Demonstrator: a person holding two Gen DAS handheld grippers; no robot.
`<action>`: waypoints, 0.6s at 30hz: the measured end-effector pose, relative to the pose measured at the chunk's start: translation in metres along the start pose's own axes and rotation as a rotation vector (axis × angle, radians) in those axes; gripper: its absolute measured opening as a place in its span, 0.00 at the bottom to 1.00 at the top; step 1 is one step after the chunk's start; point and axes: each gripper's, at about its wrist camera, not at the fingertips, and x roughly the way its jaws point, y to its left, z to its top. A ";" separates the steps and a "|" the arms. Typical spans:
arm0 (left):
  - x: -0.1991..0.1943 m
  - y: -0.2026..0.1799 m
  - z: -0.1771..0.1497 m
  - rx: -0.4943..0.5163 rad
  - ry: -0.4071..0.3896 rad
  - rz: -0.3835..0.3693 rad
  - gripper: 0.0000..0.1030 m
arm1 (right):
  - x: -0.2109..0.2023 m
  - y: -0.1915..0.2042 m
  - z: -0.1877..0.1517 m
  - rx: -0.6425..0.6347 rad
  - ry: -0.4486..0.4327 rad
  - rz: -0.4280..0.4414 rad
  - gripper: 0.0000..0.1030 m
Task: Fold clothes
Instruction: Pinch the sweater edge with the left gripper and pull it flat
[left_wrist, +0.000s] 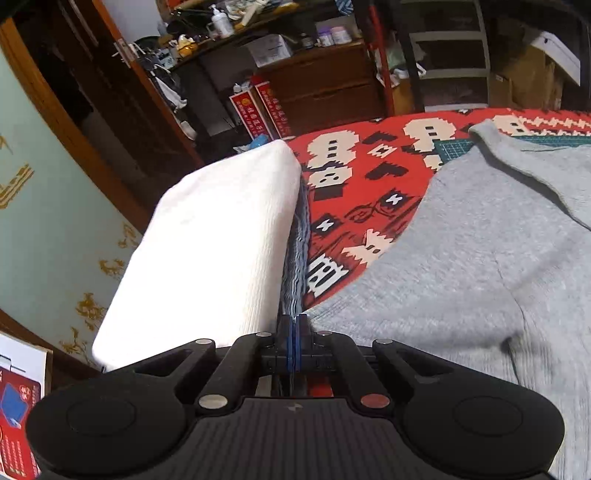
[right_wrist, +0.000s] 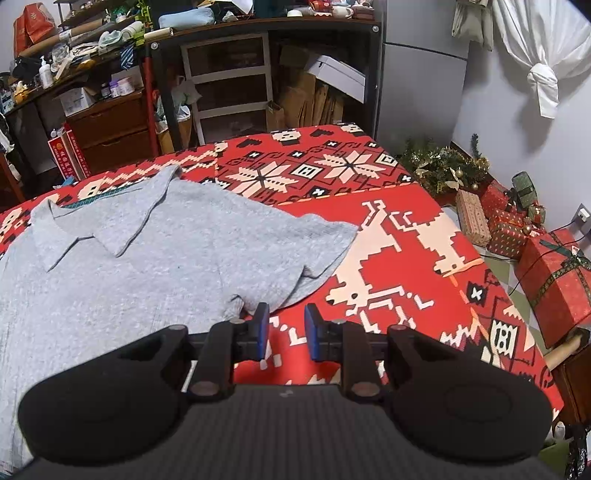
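We see shirt (right_wrist: 129, 258) flat on blanket (right_wrist: 406, 229), collar at far end. Pillow (left_wrist: 207, 251) lies L of shirt. Gift boxes (right_wrist: 517, 229) on floor R of blanket; shelves (right_wrist: 229, 85) behind.

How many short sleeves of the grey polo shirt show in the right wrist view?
1. The grey knit polo shirt shows one short sleeve, spread on the red patterned blanket just beyond the open right gripper. The other sleeve is out of frame.

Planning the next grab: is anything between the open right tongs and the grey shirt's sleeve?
Nothing visible. The right tongs hang open just off the sleeve of the grey polo shirt, with only bare red patterned blanket between them.
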 end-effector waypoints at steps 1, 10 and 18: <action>0.003 -0.002 0.002 0.016 0.002 0.007 0.02 | 0.000 0.000 0.000 -0.002 0.001 0.002 0.22; -0.001 -0.006 -0.002 0.022 -0.004 -0.007 0.15 | -0.004 0.010 -0.003 -0.040 -0.028 0.048 0.42; -0.055 0.002 -0.016 -0.017 -0.082 -0.124 0.68 | -0.018 0.033 -0.014 -0.074 -0.092 0.122 0.87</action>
